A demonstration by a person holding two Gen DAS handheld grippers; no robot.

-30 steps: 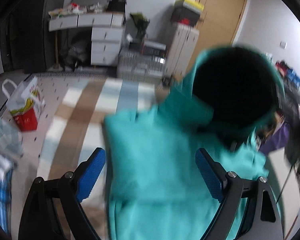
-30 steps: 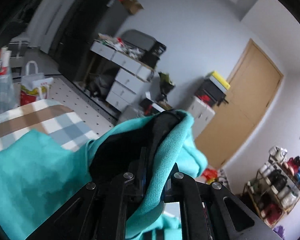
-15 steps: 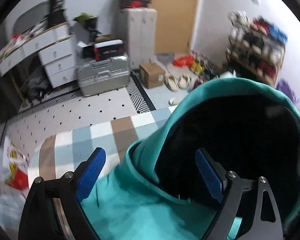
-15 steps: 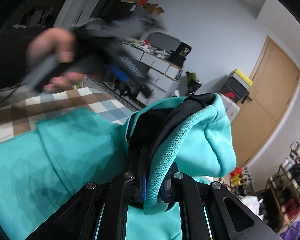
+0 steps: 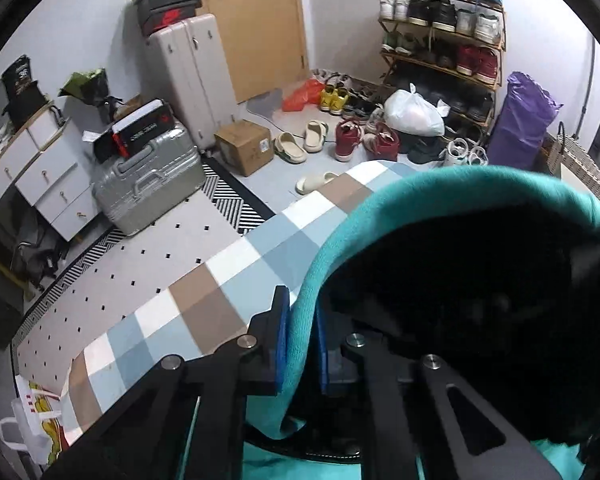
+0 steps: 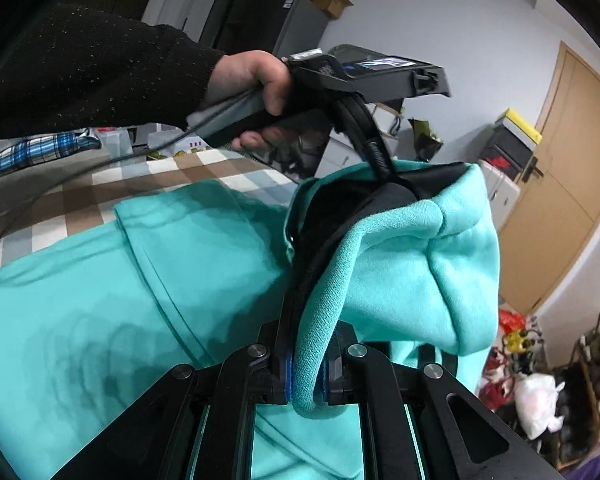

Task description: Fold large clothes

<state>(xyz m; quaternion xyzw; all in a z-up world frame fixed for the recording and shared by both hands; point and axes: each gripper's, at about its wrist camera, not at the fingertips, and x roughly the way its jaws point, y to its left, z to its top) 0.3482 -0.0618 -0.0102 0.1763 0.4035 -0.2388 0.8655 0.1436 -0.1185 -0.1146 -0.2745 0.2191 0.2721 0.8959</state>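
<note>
Hoodie [image 6: 100, 304] in teal, with a black-lined hood, lies spread over a checked blanket [image 5: 220, 280] while its hood is lifted off the surface from both sides. The right hand-held gripper [image 6: 306, 364] has its blue pads pressed together on the thick teal hem of the hood opening, the fabric looping down between them. The left hand-held gripper [image 5: 300, 340] is likewise pinching the hood rim, a strip of teal cloth squeezed between its pads. In the right wrist view the person's left hand [image 6: 256, 92], in a black sleeve, grips the handle of the other tool, reaching in from the left and angled down to the top of the hood; a thin cable trails from it across the blanket.

The black hood lining fills most of the lower right of the left wrist view and hides whatever lies behind it. The lower body of the hoodie runs out of frame, and what the blanket rests on cannot be made out.

Around it: a dotted floor mat [image 5: 112, 272], a silver suitcase [image 5: 148, 176], a tall pale suitcase [image 5: 192, 80], a cardboard box [image 5: 244, 146], a wooden door [image 5: 260, 24], white drawers [image 5: 40, 176], a shoe rack [image 5: 440, 28] with loose shoes on the floor below, and a purple bag [image 5: 524, 120]
</note>
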